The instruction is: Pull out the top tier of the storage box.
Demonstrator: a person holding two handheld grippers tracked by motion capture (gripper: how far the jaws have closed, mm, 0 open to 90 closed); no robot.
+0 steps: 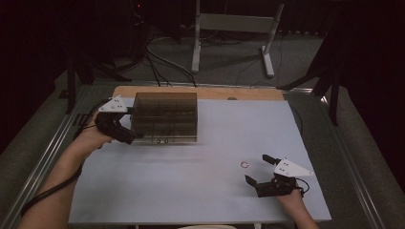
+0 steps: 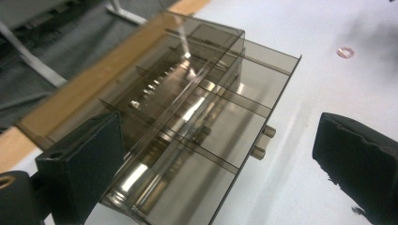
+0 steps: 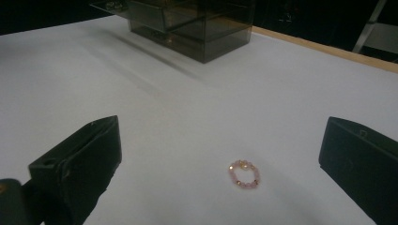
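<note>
While we hold the left gripper [image 1: 130,138] at the near left corner of the smoky translucent plastic drawer box [image 1: 165,117], its black jaws stand wide apart with nothing pressed between them; in the left gripper view the box [image 2: 187,122] lies between and beyond the jaws, its thin inner dividers and two small knobs on its front showing. Our box sits toward the far left of the white rectangular table top [image 1: 205,191], near the bare wooden strip [image 1: 248,93] along the far edge. We keep the right gripper [image 1: 258,169] low at the near right of the table, jaws spread wide and empty. Just ahead of it, apart from both jaws, lies the small pink beaded ring [image 3: 243,174], flat on the white surface; a few of its beads seem gold-coloured, though the dim view leaves that unsure. Ring [image 1: 244,165] and box are well apart.
</note>
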